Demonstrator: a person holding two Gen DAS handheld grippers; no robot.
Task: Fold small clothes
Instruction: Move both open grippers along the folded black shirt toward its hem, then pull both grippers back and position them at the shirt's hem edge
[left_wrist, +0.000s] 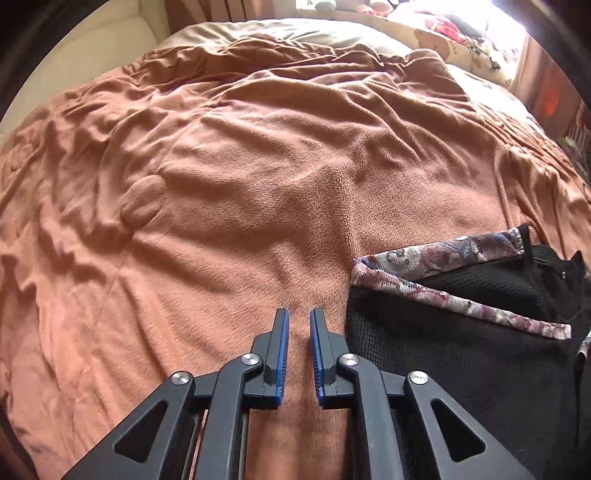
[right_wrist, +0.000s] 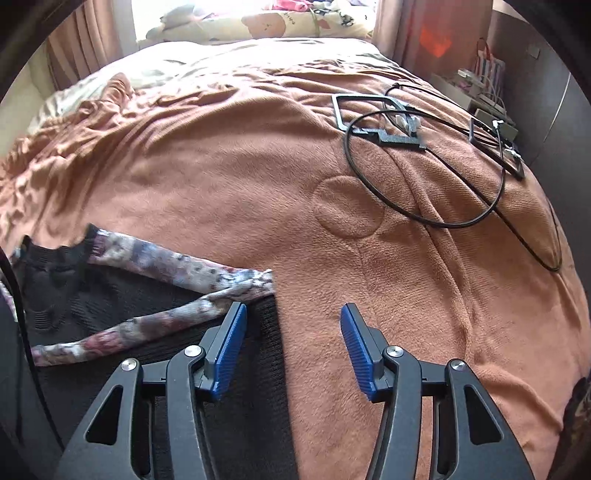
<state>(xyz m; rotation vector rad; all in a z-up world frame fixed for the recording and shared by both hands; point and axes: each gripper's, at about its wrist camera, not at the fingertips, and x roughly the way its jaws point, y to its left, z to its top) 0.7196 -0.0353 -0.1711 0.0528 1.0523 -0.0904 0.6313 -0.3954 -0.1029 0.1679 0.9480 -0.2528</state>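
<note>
A small black knit garment with floral-patterned trim (left_wrist: 461, 350) lies on the orange blanket (left_wrist: 258, 166), at the lower right of the left wrist view. It also shows at the lower left of the right wrist view (right_wrist: 110, 314). My left gripper (left_wrist: 300, 314) hovers just left of the garment's edge, jaws nearly closed with a narrow gap and nothing between them. My right gripper (right_wrist: 293, 310) is open and empty, straddling the garment's right edge, its left finger (right_wrist: 231, 343) over the black fabric.
Black cables and flat black frames (right_wrist: 406, 129) lie on the blanket (right_wrist: 369, 258) at the far right. Patterned pillows (right_wrist: 277, 22) sit at the head of the bed. A shelf with small items (right_wrist: 484, 92) stands beside the bed.
</note>
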